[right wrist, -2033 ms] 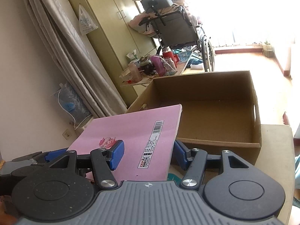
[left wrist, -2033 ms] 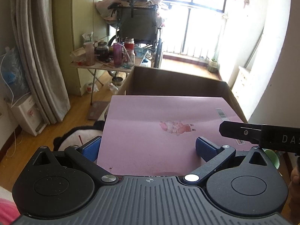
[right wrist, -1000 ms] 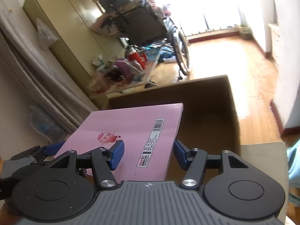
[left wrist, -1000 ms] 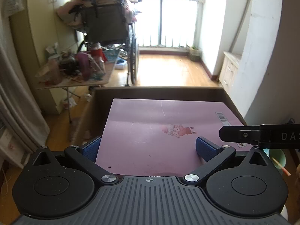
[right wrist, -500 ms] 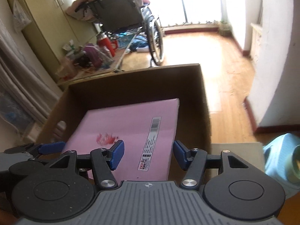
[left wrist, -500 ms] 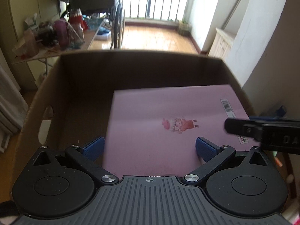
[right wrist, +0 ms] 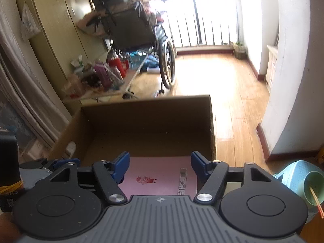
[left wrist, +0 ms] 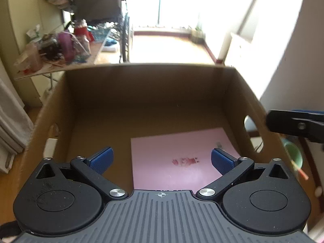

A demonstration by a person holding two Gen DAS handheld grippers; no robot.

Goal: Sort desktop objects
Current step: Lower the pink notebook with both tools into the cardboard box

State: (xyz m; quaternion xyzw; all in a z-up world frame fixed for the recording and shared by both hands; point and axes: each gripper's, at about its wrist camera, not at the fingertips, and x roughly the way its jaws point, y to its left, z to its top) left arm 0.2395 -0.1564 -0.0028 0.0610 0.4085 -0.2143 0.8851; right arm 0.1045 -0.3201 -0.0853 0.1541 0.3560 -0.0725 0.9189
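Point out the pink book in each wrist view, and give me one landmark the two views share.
Left wrist view: the pink book lies flat on the floor of the cardboard box, low and right of centre, below the open left gripper.
Right wrist view: the pink book shows at bottom centre, between the fingers of the open right gripper.
Shared landmark: the wheelchair by the window, also in the left wrist view.

The pink book has its near edge hidden behind the left gripper's body. The clutter on the side table is blurred. The right gripper is cut off at the frame edge.
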